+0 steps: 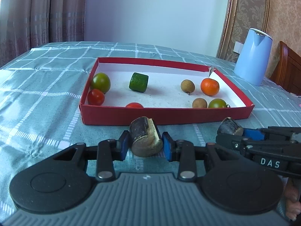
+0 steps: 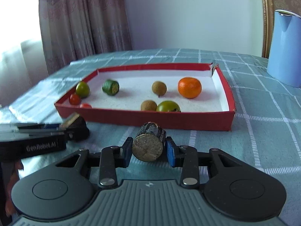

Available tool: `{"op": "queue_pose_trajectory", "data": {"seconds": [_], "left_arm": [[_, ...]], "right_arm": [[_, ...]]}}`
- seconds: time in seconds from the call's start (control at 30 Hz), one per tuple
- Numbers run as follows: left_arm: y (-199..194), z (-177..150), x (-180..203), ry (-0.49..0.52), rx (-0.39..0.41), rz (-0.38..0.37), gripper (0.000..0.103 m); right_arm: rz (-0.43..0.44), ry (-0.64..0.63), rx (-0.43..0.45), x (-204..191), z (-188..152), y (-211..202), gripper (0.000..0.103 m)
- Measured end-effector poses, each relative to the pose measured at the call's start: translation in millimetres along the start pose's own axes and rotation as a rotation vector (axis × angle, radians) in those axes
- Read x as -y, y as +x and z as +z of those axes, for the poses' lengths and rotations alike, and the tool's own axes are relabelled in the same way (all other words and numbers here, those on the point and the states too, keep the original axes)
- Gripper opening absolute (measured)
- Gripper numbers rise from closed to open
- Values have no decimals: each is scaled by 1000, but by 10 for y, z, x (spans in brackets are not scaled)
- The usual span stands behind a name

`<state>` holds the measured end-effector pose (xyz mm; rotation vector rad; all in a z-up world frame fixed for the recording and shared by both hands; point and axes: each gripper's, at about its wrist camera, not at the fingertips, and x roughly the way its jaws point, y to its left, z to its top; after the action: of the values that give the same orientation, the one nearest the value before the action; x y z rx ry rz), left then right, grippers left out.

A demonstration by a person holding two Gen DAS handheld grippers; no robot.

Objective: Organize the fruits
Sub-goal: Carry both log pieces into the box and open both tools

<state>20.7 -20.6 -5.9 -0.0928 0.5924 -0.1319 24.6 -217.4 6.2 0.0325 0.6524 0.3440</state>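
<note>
Both grippers were mid-carry; the left gripper (image 1: 145, 145) had its jaws clamped on a dark sugarcane chunk (image 1: 145, 139), and the right gripper (image 2: 148, 149) gripped a second sugarcane piece (image 2: 147, 145), each just short of the red tray's (image 1: 165, 115) near wall at 12 o'clock. The next move probably called for lifting over that wall and setting down on bare tray floor; the red tomato (image 1: 134, 105) lay just behind the wall, and a blue kettle (image 1: 253, 56) stood on the worktop at 2 o'clock.
</note>
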Motion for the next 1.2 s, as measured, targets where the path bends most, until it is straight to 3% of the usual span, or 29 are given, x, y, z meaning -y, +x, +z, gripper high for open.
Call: {"op": "queue_pose_trajectory", "data": {"seconds": [0.1,0.4,0.5,0.57,0.7,0.87,1.2], "left_arm": [[2,0,-11,-4,0,-3,34],[-3,-4,-20,-5,1,-4,34],[-7,-6,-24,-9,2,-8,34],[-11,-6,-22,-7,4,-18,34],[-52,-20,2,14,20,-43,33],[-100,-21,50,41,43,-26,33],[-115,26,67,71,71,-27,31]], "right_arm": [[4,47,-3,61,25,28,36],[-72,-81,-17,-148,29,112,42],[-68,-72,-12,-130,27,104,43],[-62,-33,1,-65,28,80,33],[-9,23,15,40,20,32,33],[-2,-10,78,-16,1,-101,33],[-75,-177,205,-202,45,-263,33]]}}
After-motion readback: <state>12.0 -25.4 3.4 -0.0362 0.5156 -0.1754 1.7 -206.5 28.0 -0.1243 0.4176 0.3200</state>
